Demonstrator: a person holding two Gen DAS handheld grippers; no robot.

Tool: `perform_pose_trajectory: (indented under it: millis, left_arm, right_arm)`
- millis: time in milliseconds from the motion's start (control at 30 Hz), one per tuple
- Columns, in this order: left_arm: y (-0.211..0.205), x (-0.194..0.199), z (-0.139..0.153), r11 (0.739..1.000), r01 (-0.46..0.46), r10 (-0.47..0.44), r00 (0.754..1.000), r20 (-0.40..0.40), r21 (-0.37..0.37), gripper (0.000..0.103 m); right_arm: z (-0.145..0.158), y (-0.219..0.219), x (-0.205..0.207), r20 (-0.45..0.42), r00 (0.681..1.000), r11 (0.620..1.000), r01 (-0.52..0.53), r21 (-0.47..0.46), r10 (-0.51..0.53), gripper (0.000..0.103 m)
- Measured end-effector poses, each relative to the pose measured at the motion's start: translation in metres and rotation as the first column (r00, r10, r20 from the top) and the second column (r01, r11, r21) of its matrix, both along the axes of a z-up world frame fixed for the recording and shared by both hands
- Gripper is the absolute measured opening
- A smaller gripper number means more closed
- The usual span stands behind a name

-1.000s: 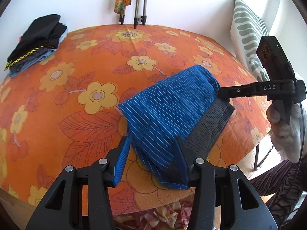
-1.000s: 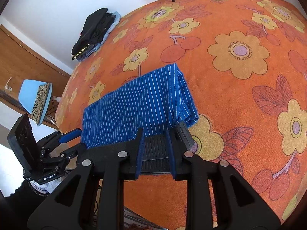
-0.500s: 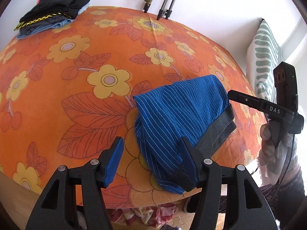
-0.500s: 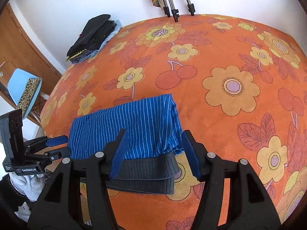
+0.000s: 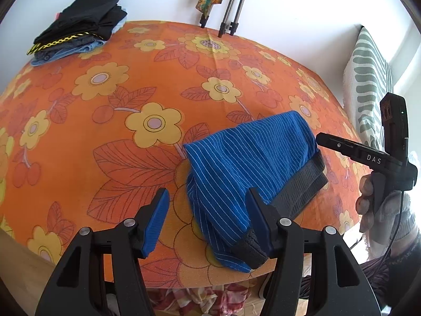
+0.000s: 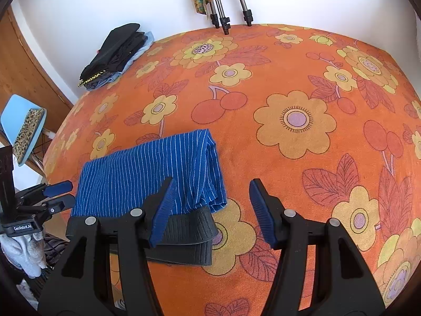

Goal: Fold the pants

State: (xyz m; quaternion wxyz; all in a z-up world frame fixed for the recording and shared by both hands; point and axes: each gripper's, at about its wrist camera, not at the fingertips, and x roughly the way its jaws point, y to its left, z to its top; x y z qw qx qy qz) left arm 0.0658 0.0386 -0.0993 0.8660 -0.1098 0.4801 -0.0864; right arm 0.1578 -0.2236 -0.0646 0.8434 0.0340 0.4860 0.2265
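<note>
Pants lie folded into a small blue striped bundle near the front edge of the desk, grey waistband poking out underneath. Left gripper has its fingers wide apart, nothing pinched, though the right-hand finger looks to be brushing the bundle's edge, hard to tell w/ the fisheye. Right gripper is also wide, holding nothing. Both look freshly let go, so the fold seems about done. To finish well: lift both straight up & clear, no snagging the cloth, then maybe pat the top layer flat so the edges line up.
</note>
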Motion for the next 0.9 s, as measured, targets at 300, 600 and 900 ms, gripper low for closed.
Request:
perform_pose_trajectory:
  millis: [300, 600, 900]
  left_arm:
    - [0.001, -0.002, 0.004, 1.0, -0.005, 0.005, 1.0, 0.008, 0.019, 0.06]
    - [0.013, 0.0, -0.006, 0.995, -0.047, 0.041, 0.997, -0.066, -0.083, 0.06]
    - [0.006, 0.002, -0.016, 0.985, -0.026, 0.007, 0.994, -0.113, -0.168, 0.06]
  right_arm:
    - [0.009, 0.008, 0.005, 0.044, 0.999, 0.992, -0.003, -0.124, 0.009, 0.061]
    - [0.004, -0.009, 0.012, -0.014, 1.0, 0.999, 0.006, -0.048, -0.007, 0.071]
    - [-0.012, -0.013, 0.018, -0.099, 0.995, 0.999, 0.006, 0.052, -0.001, 0.07]
